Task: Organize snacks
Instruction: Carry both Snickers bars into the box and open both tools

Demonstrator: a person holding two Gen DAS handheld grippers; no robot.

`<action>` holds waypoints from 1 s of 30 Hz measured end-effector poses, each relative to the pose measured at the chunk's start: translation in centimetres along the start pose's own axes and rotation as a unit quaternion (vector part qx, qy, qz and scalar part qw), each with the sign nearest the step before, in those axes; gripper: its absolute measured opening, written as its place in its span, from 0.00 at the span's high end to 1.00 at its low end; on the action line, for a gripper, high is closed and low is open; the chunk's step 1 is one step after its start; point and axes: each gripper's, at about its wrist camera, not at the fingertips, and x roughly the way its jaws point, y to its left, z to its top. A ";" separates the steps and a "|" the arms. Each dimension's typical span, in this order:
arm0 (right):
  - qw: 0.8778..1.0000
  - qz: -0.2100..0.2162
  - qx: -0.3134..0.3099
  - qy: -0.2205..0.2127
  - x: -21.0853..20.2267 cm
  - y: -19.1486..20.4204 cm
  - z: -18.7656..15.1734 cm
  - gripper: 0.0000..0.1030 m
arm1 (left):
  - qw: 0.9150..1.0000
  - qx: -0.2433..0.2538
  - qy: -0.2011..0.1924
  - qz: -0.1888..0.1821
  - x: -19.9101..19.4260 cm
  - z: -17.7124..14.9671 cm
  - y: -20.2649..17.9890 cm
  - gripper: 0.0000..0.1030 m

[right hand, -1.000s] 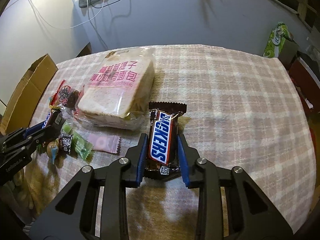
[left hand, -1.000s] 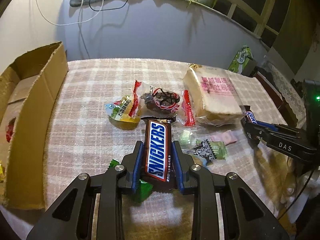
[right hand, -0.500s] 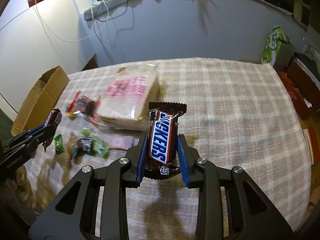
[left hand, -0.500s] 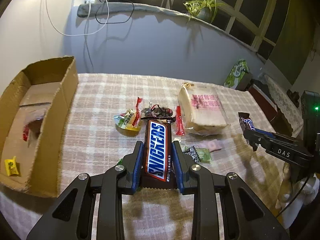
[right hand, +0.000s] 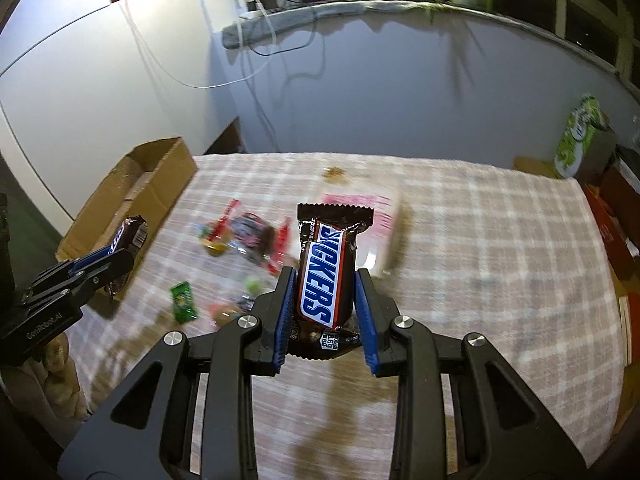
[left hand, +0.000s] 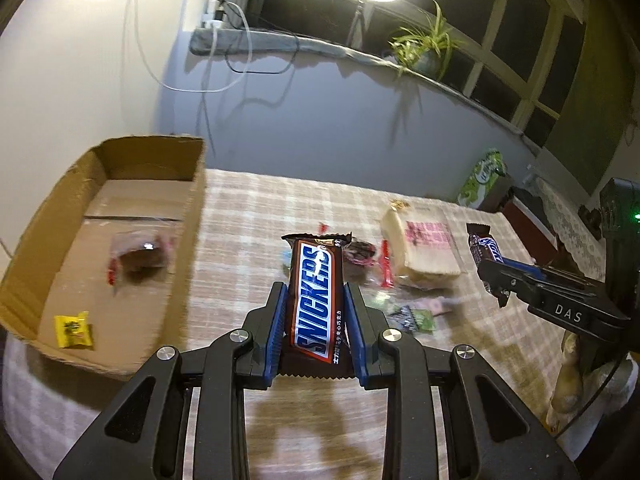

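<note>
My left gripper [left hand: 314, 300] is shut on a Snickers bar [left hand: 316, 292] and holds it in the air above the checked tablecloth [left hand: 248, 220]. My right gripper [right hand: 325, 286] is shut on a second Snickers bar [right hand: 326, 268], also lifted. Each gripper shows in the other's view: the right one [left hand: 494, 276] at the right, the left one [right hand: 110, 256] at the left. An open cardboard box [left hand: 132, 236] lies at the table's left; inside are a dark wrapped snack [left hand: 138, 254] and a yellow candy [left hand: 74, 330]. Loose snacks remain on the cloth.
A wrapped bread loaf [left hand: 424, 246] lies right of centre, with a red-ended dark snack bag [left hand: 362, 256] and small green candies [left hand: 416, 316] beside it. A green carton [left hand: 482, 178] stands beyond the table's far right corner. The wall rises behind the table.
Both grippers have risen well above the table with their Snickers bars. The left view has swung left, so the box interior now shows fully.
</note>
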 end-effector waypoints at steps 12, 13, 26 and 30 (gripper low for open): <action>0.997 0.048 -0.060 -0.005 1.5 7.7 2.4 0.70 | 0.998 -0.029 -0.024 0.053 -1.8 1.4 5.9 0.74; 0.997 0.051 -0.065 -0.005 1.7 8.3 2.4 0.70 | 0.997 -0.033 -0.025 0.058 -1.8 1.4 6.5 0.74; 0.988 0.104 -0.113 0.003 4.3 16.4 3.6 0.70 | 0.992 -0.061 -0.040 0.104 -2.5 2.9 12.5 0.74; 0.985 0.119 -0.126 0.008 5.3 18.8 4.0 0.70 | 0.991 -0.066 -0.040 0.111 -2.4 3.1 13.8 0.74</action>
